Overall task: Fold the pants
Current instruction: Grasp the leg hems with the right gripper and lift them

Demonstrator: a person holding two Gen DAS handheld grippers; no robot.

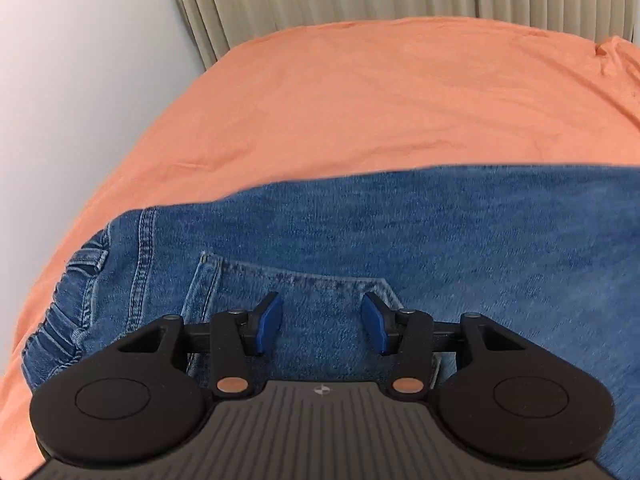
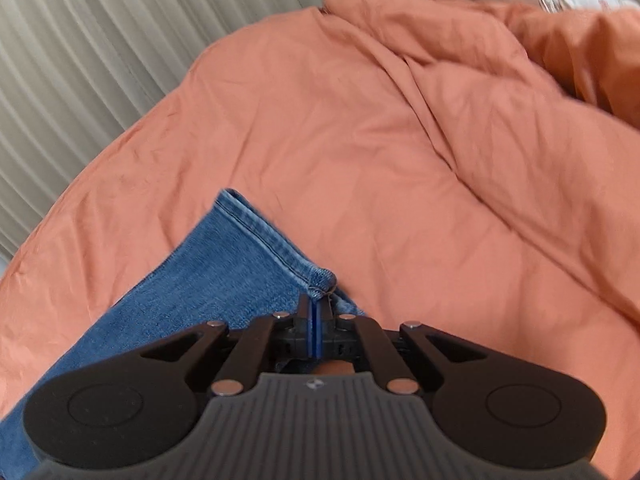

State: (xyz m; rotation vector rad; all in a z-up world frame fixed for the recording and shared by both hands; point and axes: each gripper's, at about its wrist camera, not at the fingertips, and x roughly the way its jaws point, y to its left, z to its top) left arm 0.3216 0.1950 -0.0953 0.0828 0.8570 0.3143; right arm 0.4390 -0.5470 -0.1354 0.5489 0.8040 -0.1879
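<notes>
The left tongs (image 1: 322, 322) stand wide apart above the back pocket (image 1: 304, 292) of the jeans (image 1: 440, 240). The right tongs (image 2: 316, 312) are pinched together on the leg hem (image 2: 280, 252). The jeans lie flat on an orange bedsheet (image 1: 360, 100).

Bed under orange sheet (image 1: 360, 92), blue jeans (image 1: 440, 232) flat on it, rumpled orange duvet (image 2: 500, 92)
</notes>
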